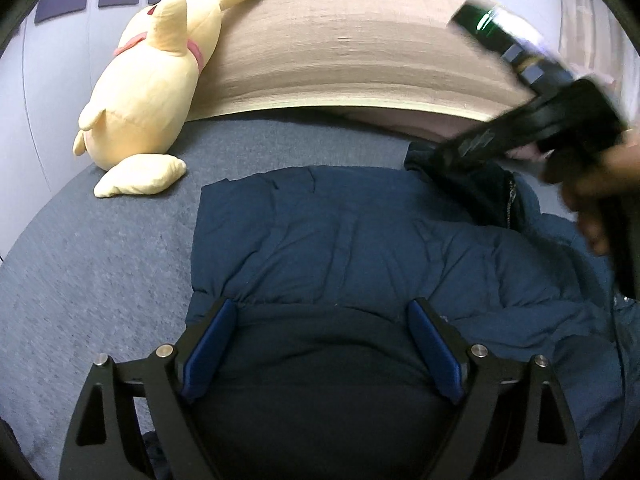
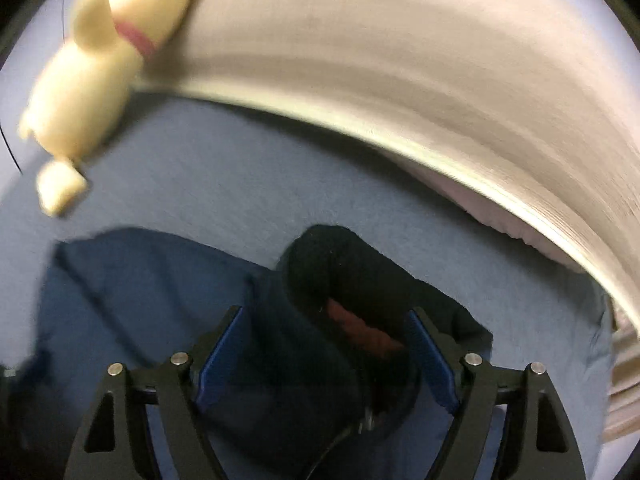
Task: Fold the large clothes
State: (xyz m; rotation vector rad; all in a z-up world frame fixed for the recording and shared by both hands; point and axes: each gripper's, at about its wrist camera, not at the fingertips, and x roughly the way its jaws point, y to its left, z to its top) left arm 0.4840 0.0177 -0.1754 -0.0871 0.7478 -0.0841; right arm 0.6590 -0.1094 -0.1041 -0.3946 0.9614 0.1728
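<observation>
The blue jacket (image 1: 360, 240) lies flat on the bed (image 1: 100, 260), near the yellow plush (image 1: 148, 88). Left gripper (image 1: 322, 344) w/ jaws wide apart over its dark lining, pressing nothing. Right gripper (image 2: 326, 354) (blurred view) jaws apart around the collar (image 2: 340, 264), not clamped.

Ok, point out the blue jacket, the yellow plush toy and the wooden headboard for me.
blue jacket (image 1: 340, 236): left wrist view, its flat quilted middle.
yellow plush toy (image 1: 148, 96): left wrist view, its belly.
wooden headboard (image 1: 340, 48): left wrist view, its front panel.
</observation>
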